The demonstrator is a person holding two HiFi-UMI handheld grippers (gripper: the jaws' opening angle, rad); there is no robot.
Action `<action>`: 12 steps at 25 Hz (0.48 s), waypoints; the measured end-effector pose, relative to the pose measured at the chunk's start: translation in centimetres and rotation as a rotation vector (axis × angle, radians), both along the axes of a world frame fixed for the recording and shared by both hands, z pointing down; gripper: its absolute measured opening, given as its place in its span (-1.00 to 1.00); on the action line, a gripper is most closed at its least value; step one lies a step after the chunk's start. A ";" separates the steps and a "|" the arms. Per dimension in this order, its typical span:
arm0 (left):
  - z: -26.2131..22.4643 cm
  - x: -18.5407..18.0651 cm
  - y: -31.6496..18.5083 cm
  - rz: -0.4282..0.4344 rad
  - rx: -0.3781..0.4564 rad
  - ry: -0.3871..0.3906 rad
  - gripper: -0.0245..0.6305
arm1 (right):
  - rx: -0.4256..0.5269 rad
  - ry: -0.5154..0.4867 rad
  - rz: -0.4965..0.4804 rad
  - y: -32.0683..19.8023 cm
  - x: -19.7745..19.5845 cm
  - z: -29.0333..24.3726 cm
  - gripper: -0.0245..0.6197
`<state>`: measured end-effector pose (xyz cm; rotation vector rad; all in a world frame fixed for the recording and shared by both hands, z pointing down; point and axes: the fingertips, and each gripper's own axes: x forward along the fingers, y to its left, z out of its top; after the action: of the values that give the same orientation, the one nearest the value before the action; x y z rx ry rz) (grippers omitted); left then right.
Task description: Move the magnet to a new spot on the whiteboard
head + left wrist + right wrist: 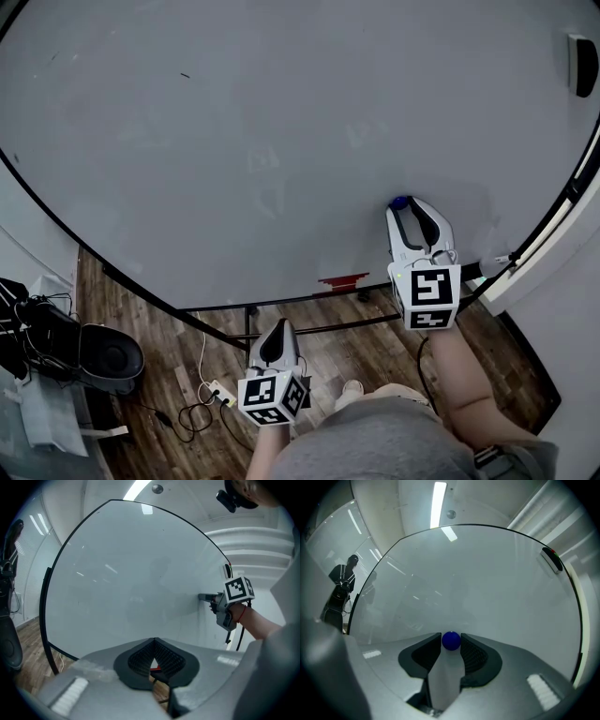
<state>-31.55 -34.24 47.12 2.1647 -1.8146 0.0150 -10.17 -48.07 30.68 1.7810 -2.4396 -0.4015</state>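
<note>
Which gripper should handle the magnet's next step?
Right. The right gripper is at the whiteboard with the blue magnet between its jaws; the left gripper hangs low, away from it, jaws shut, empty.

The magnet [399,202] sits on the whiteboard [281,141] at about 4 o'clock, between the tips of my right gripper [412,206]. The eraser [583,66] is far off at 2 o'clock, by the board's edge. My left gripper [277,330] hangs at 6 o'clock, below the board's bottom edge, over the floor [375,347].
</note>
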 end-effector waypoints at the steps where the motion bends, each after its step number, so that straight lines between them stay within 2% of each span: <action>1: 0.0 0.0 0.0 -0.002 0.000 0.001 -0.91 | -0.001 0.000 0.003 -0.1 0.0 0.0 -0.52; 12: 0.3 -0.2 1.2 -0.016 -0.006 -0.001 -0.91 | -0.012 0.006 -0.008 -0.1 -0.2 0.3 -0.55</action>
<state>-31.71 -33.05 47.43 2.1465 -1.8300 0.0184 -10.33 -48.18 30.97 1.7638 -2.4400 -0.3922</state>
